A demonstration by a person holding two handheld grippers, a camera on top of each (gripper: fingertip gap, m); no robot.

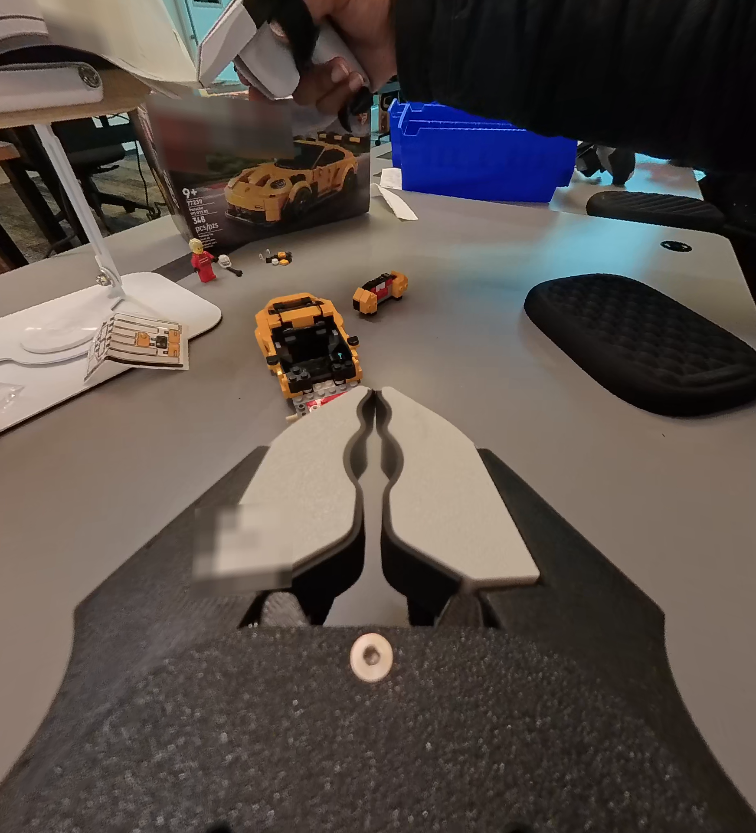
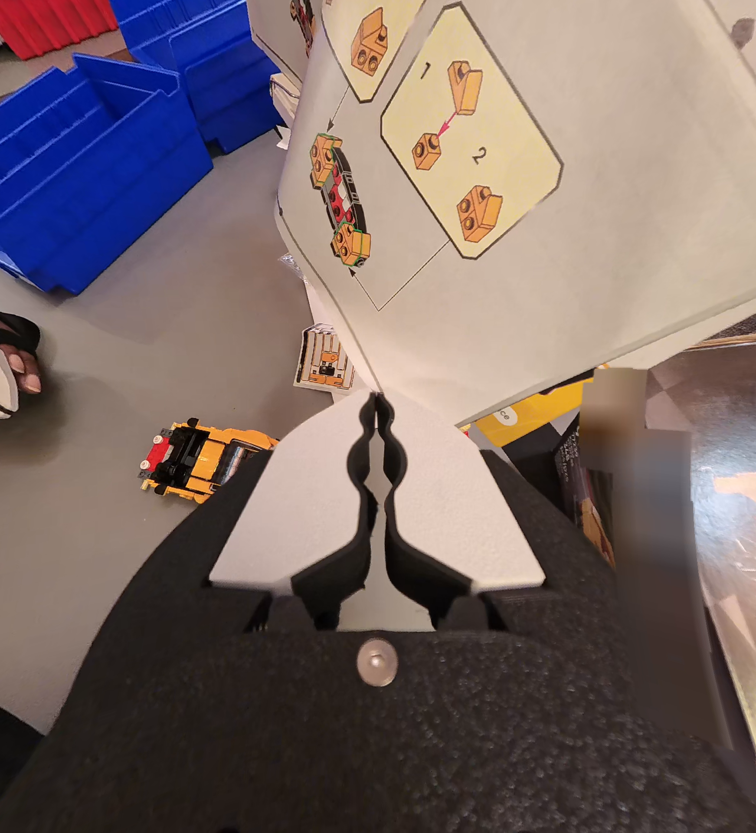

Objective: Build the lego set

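A partly built yellow lego car (image 1: 306, 347) stands on the grey table (image 1: 457, 360). My left gripper (image 1: 373, 393) is shut and empty, its tips just in front of the car's rear end. A small orange and red sub-assembly (image 1: 380, 292) lies to the car's right. My right gripper (image 2: 378, 395) is shut on the lower edge of an instruction booklet page (image 2: 547, 189) and holds it up. It also shows in the left wrist view (image 1: 268, 58), high up in a hand. The car (image 2: 204, 459) lies below and left of the right gripper.
A red minifigure (image 1: 202, 265) and small loose parts (image 1: 279, 258) stand before the lego box (image 1: 268, 180). Blue bins (image 1: 479, 153) are at the back, a black pad (image 1: 642, 342) at the right. A sticker sheet (image 1: 141, 342) lies on a white stand base (image 1: 74, 324). Across from one pair of fingers to the other is roughly 30 centimetres.
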